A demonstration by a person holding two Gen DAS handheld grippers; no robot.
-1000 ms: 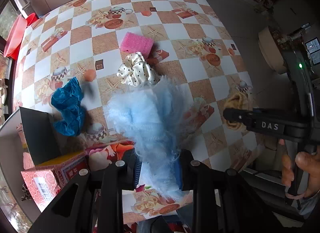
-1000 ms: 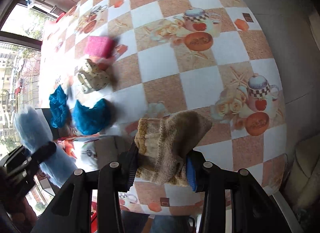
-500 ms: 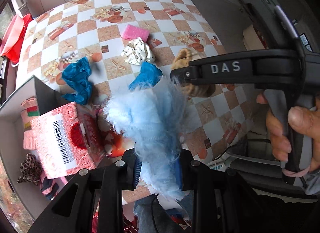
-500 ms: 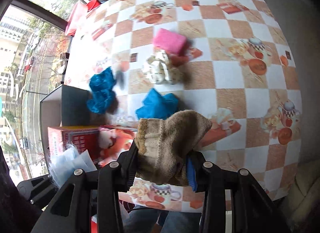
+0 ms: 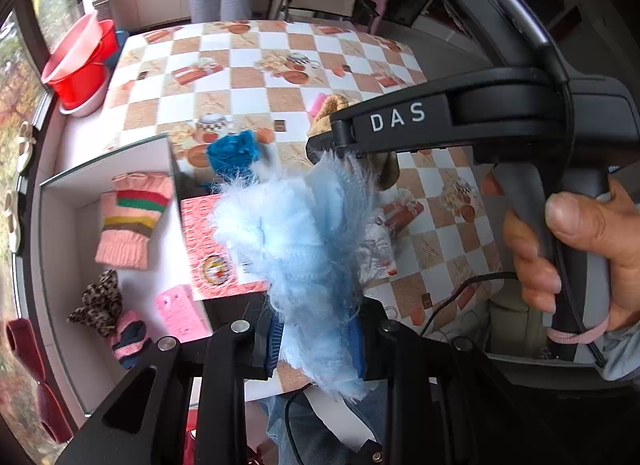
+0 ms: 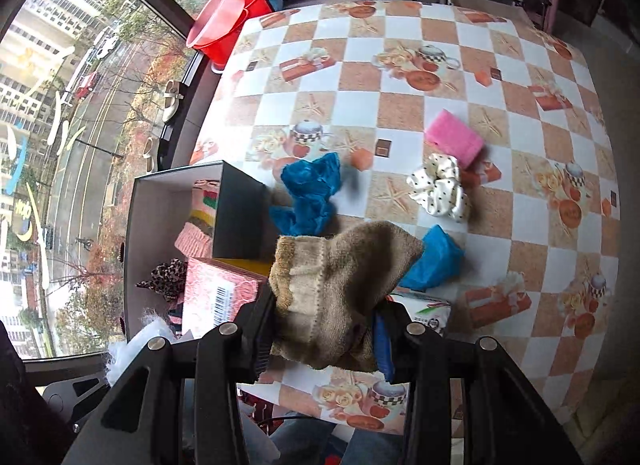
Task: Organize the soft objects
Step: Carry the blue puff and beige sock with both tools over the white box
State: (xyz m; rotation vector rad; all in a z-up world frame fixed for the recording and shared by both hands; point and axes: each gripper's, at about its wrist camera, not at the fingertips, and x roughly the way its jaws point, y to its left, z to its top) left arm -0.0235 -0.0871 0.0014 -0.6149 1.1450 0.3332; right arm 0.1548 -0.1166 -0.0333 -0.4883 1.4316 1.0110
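- Left wrist view: my left gripper (image 5: 316,339) is clamped on a fluffy light-blue cloth (image 5: 296,233), which stands up between the jaws above the table's near edge.
- Below and to the left sits an open box (image 5: 60,233) holding a pink striped knit piece (image 5: 130,219), a leopard-print scrunchie (image 5: 98,305) and a pink sponge (image 5: 182,315).
- A pink patterned carton (image 5: 204,241) lies just beside the box, partly behind the blue cloth.
- My right hand (image 5: 580,249) grips the handle of the right gripper (image 5: 340,135), which crosses the upper right of this view with a brown tuft at its tip.
- Right wrist view: my right gripper (image 6: 324,335) is clenched on a brown knitted sock (image 6: 340,273), lifted over the checkered table (image 6: 400,105).
- On the table lie a crumpled blue cloth (image 6: 310,193), a second blue piece (image 6: 434,261) just behind the sock, a white dotted scrunchie (image 6: 440,187) and a pink block (image 6: 454,137) touching it.
- Red basins (image 6: 224,23) stand past the far left corner.
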